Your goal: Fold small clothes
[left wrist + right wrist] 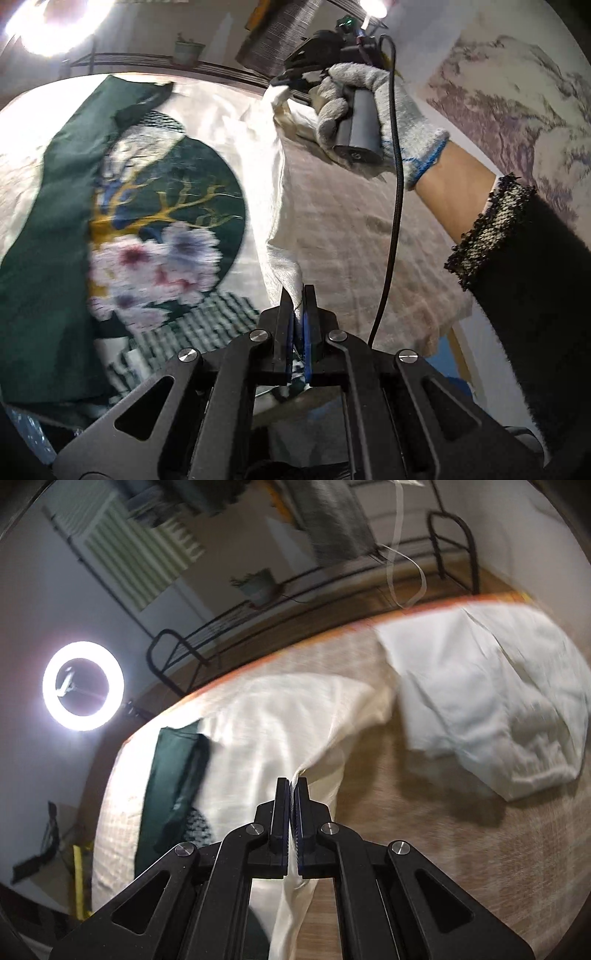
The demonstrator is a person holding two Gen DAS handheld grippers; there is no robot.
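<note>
A small cream garment point(258, 155) with dark green trim and a flower-and-branch print point(155, 236) lies spread on the table. My left gripper point(298, 291) is shut on the garment's cream edge, which is pinched between its pads. In the right wrist view my right gripper point(293, 782) is shut on a fold of the same cream garment point(266, 716), lifted off the table. The left wrist view also shows the right gripper's body point(332, 51) in a gloved hand point(373, 110), holding another corner of the cloth up at the far side.
A second white cloth point(487, 694) lies crumpled at the right of the woven table top point(443, 849). A ring light point(83, 686) glows at the left. A dark metal rack point(295, 590) with a potted plant stands behind the table. A black sleeve point(528, 280) crosses the right.
</note>
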